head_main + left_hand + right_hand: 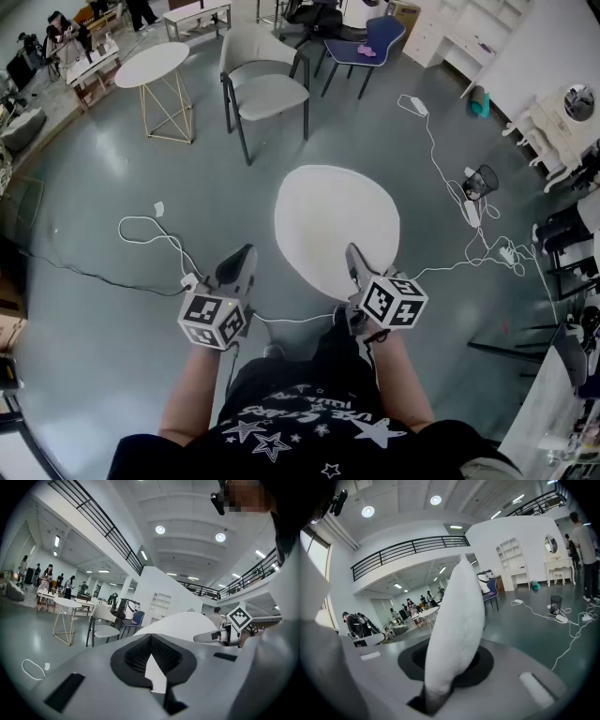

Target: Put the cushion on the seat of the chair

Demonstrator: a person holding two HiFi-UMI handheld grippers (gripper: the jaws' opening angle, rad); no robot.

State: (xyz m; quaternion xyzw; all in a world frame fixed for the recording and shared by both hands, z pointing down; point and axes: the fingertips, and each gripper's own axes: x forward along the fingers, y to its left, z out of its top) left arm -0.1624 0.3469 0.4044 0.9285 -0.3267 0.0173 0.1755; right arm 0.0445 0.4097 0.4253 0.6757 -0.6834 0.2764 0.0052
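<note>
Carrying step: the right gripper (355,255) clamps the cushion (337,225), the left gripper (244,257) seemingly pinches its rim too, so next comes carrying it to the chair (270,94) at upper centre.

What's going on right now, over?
Left gripper and right gripper shut on cushion. Cushion off the floor, chair ahead, seat bare. Cables to either side.
</note>
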